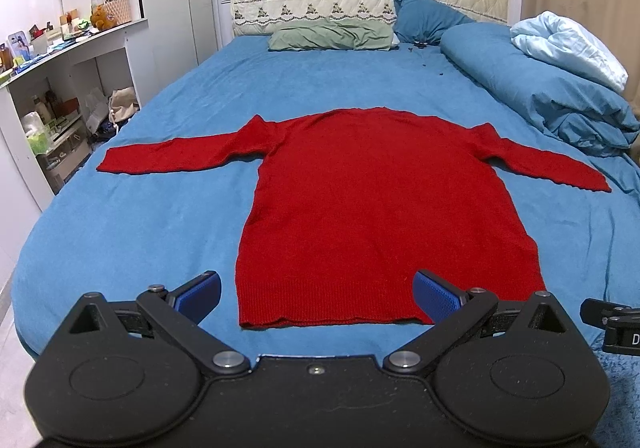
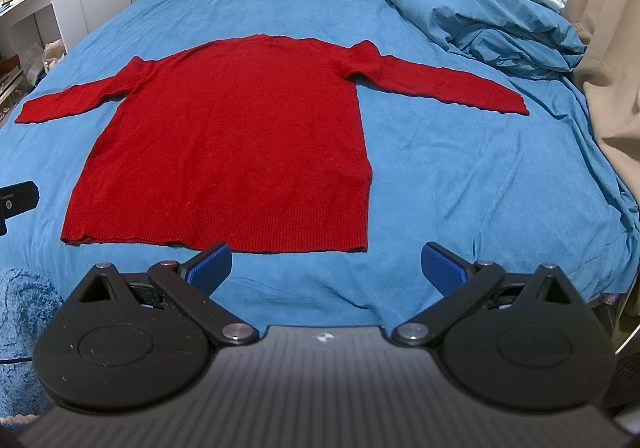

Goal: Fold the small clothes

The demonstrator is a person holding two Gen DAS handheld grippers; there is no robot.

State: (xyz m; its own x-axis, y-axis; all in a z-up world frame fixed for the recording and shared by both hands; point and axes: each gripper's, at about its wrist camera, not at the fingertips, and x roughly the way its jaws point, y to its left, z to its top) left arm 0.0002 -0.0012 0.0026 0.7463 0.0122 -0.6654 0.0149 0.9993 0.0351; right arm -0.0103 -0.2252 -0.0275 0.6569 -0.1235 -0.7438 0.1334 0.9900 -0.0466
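The red sweater (image 1: pixel 372 207) lies flat on the blue bed sheet (image 1: pixel 140 215), sleeves spread wide. It looks soft and floppy. The left gripper (image 1: pixel 318 294) and right gripper (image 2: pixel 326 268) hang wide apart near its ribbed hem (image 2: pixel 256 236), holding nothing. A sleeve end looks best to pinch.

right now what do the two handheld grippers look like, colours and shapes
Both match: the left gripper and right gripper each have a matte black body with two rounded disc-shaped housings, black linkage arms on silver pivot bolts, and ribbed blue rectangular finger pads. The right one's top plate is ridged grey with a small round emblem. No cables, hands or sleeves show.
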